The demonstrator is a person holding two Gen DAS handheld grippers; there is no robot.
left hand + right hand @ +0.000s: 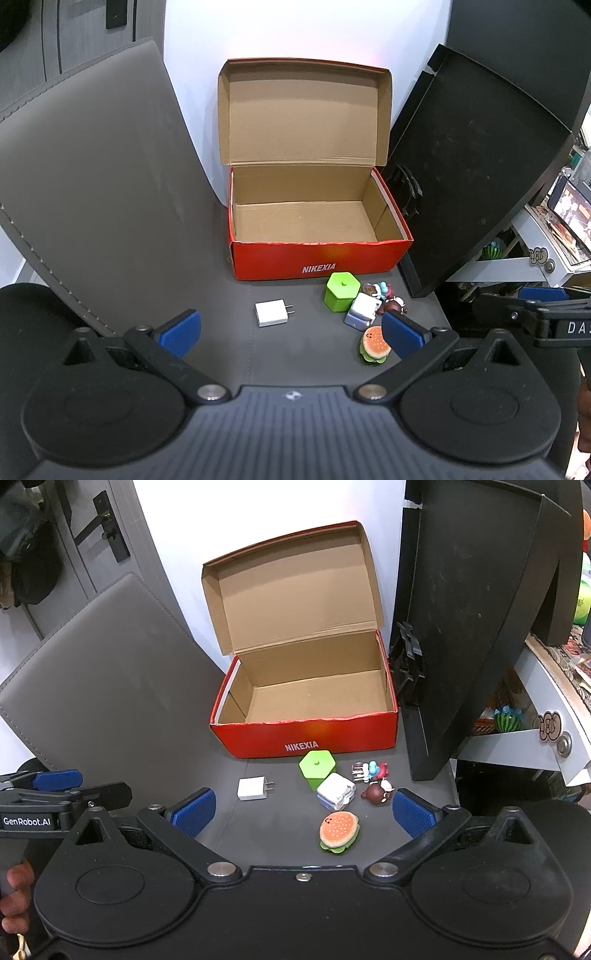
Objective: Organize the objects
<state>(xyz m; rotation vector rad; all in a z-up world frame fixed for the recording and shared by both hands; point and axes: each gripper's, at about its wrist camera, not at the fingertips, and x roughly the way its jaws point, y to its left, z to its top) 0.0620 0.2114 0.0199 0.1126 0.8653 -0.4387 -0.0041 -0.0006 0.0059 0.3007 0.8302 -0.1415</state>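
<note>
A red shoebox (317,260) (306,738) stands with its lid up and nothing inside. In front of it on the grey mat lie a white charger (272,312) (253,788), a green hexagonal pot (341,290) (317,766), a white-and-blue cube adapter (362,310) (334,792), a burger toy (373,345) (339,830), a brown figurine (376,794) and a small colourful figurine (380,290) (373,768). My left gripper (291,332) hangs open above the charger and toys. My right gripper (303,812) is open too, over the burger toy. Neither holds anything.
A black board (472,162) (472,620) leans at the right of the box. A grey mat (92,177) (110,679) curls up at the left. White shelves (546,716) with clutter stand far right. A hand (14,897) shows at the lower left.
</note>
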